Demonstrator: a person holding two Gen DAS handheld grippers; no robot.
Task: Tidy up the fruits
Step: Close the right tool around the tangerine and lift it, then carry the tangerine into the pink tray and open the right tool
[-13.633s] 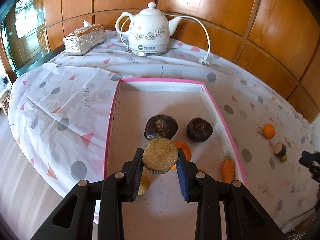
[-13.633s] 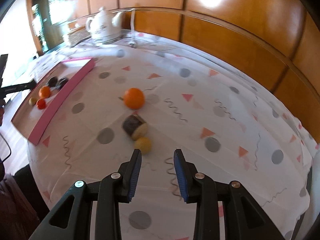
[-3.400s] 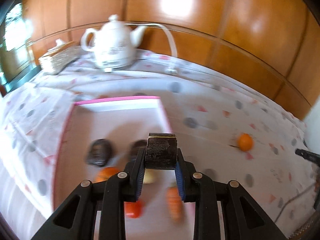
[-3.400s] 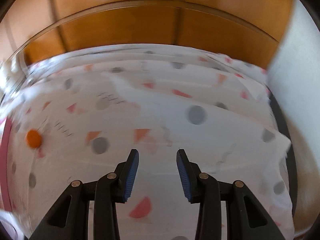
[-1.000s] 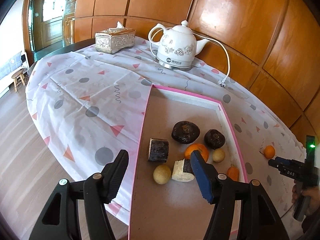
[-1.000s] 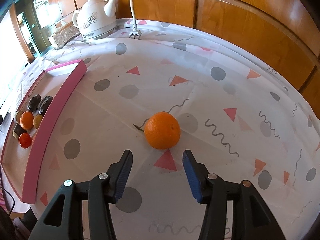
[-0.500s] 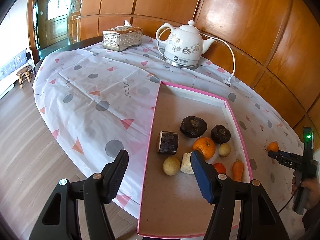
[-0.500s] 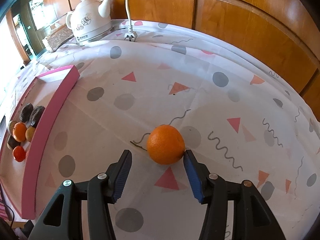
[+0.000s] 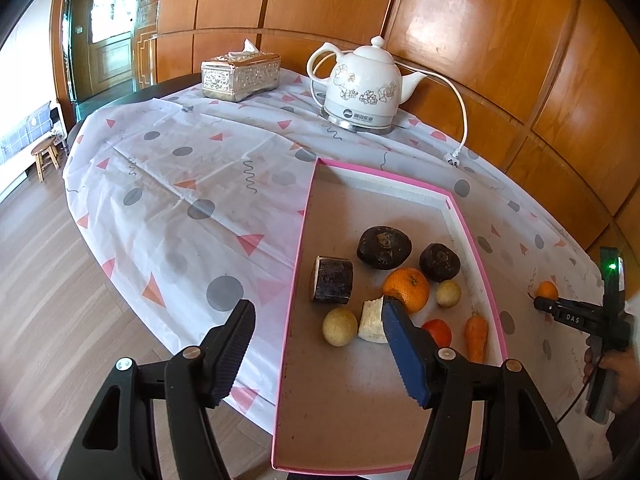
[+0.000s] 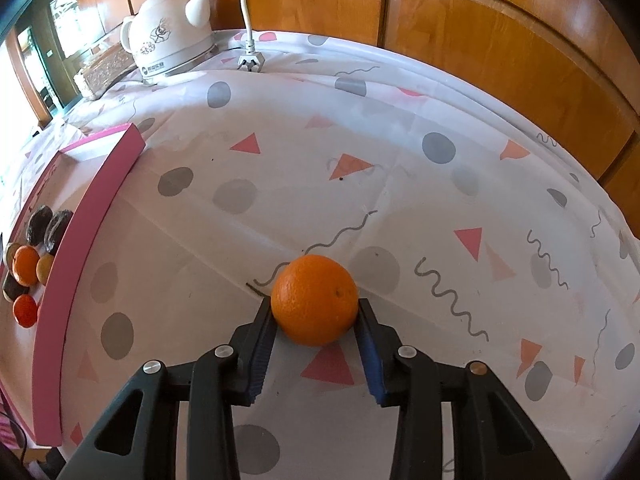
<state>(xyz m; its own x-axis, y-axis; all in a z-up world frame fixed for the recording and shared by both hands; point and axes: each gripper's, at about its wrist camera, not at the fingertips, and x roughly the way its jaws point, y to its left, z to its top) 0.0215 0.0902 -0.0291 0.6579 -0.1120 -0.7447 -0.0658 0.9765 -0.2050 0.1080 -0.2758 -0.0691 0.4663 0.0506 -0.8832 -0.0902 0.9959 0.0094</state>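
Note:
An orange (image 10: 314,292) sits on the patterned tablecloth, right of the pink-rimmed tray (image 10: 80,240). My right gripper (image 10: 314,306) is closing on it, and both pads touch its sides. From the left wrist view the same orange (image 9: 547,291) shows at the tip of the right gripper (image 9: 560,312). My left gripper (image 9: 316,306) hovers over the tray's (image 9: 298,240) near left part, its jaws opening with nothing between them. In the tray lie a dark block (image 9: 332,280), two dark round fruits (image 9: 384,242), an orange (image 9: 408,288), a carrot (image 9: 476,336) and several small pieces.
A white kettle (image 9: 362,92) with its cord and loose plug (image 9: 454,158) stands at the back, beside a silver tissue box (image 9: 240,76). A wooden panelled wall curves behind the table. The table's edge and wood floor lie to the left. A hand (image 9: 624,376) holds the right gripper.
The right gripper's fingers have come forward around the orange and closed in until they touch its sides. The left gripper has hardly moved.

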